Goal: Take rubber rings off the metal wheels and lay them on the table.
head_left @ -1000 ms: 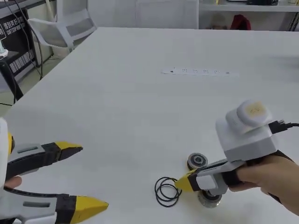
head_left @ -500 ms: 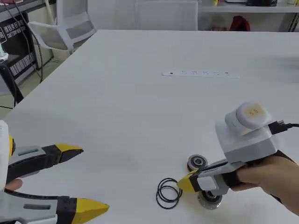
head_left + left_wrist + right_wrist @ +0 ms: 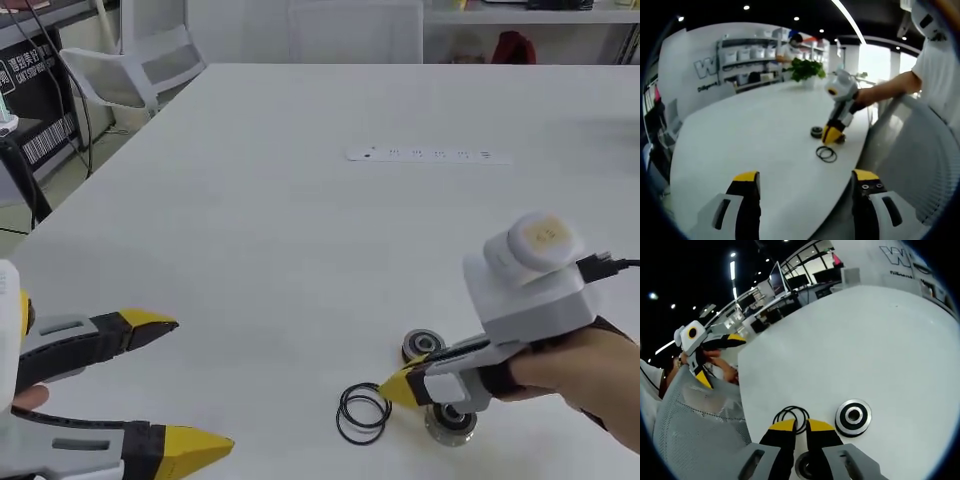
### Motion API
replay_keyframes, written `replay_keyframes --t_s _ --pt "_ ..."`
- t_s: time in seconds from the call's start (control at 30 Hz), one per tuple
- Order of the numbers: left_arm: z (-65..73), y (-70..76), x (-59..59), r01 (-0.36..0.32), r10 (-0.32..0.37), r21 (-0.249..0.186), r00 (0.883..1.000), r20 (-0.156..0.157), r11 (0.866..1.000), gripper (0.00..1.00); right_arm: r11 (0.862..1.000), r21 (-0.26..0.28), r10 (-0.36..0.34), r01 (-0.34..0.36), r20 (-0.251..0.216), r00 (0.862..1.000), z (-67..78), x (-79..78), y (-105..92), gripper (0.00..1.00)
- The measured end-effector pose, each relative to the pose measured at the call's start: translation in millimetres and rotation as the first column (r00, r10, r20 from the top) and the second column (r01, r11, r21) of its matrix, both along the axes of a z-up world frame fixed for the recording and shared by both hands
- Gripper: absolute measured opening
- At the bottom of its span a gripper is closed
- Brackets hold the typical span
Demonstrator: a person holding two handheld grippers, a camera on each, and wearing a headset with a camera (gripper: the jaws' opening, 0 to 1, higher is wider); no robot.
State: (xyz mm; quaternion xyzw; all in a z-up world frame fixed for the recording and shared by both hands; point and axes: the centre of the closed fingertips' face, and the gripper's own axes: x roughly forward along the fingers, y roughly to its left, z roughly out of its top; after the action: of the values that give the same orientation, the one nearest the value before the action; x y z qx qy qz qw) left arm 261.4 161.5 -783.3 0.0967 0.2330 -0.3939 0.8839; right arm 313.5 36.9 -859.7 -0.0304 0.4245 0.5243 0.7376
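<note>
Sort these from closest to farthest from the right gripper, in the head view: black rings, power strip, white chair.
1. black rings, just left of the right gripper.
2. power strip, farther up the table.
3. white chair, off the table's far left corner.

The head view looks down across the white worktop (image 3: 300, 200). Both gripper views sit low, facing each other. All three share the black rubber rings (image 3: 362, 412).

The surface (image 3: 300, 200) is white, smooth and matt. The rubber rings (image 3: 362, 412) look thin, black and dull. The metal wheels (image 3: 422, 345) are bright silvery metal with dark bands. The left gripper (image 3: 200, 382) and right gripper (image 3: 395, 390) have matt white plastic shells and smooth yellow tips.
</note>
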Motion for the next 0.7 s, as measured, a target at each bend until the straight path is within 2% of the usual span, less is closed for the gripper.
replay_keyframes --t_s 0.23,0.4,0.47,0.5,0.57,0.7 --pt "0.2 -1.5 0.6 0.007 -0.007 0.007 1.000 0.000 1.000 0.75 0.999 0.026 -0.038 0.037 0.020 0.999 9.2 12.1 -6.7 0.05" --pt "6.1 -2.8 6.4 0.017 -0.017 0.011 1.000 0.013 1.000 0.75 0.996 0.059 -0.063 0.061 0.029 0.998 16.6 19.2 -11.1 0.05" --pt "8.9 -3.3 9.4 0.021 -0.021 0.018 1.000 0.018 1.000 0.75 0.995 0.067 -0.070 0.067 0.046 0.996 20.3 21.5 -12.8 0.05" --pt "10.1 -3.8 10.2 0.024 -0.024 0.026 1.000 0.018 0.999 0.75 0.996 0.063 -0.074 0.069 0.073 0.995 21.7 25.0 -14.9 0.05" --pt "14.6 -6.9 11.5 0.050 -0.052 0.057 0.998 0.037 0.997 0.75 0.996 0.055 -0.075 0.070 0.092 0.993 22.9 27.4 -17.9 0.05" --pt "24.9 -14.2 17.4 0.078 -0.082 0.065 0.995 0.062 0.995 0.75 0.995 0.059 -0.084 0.078 0.104 0.991 25.6 31.1 -23.2 0.08"
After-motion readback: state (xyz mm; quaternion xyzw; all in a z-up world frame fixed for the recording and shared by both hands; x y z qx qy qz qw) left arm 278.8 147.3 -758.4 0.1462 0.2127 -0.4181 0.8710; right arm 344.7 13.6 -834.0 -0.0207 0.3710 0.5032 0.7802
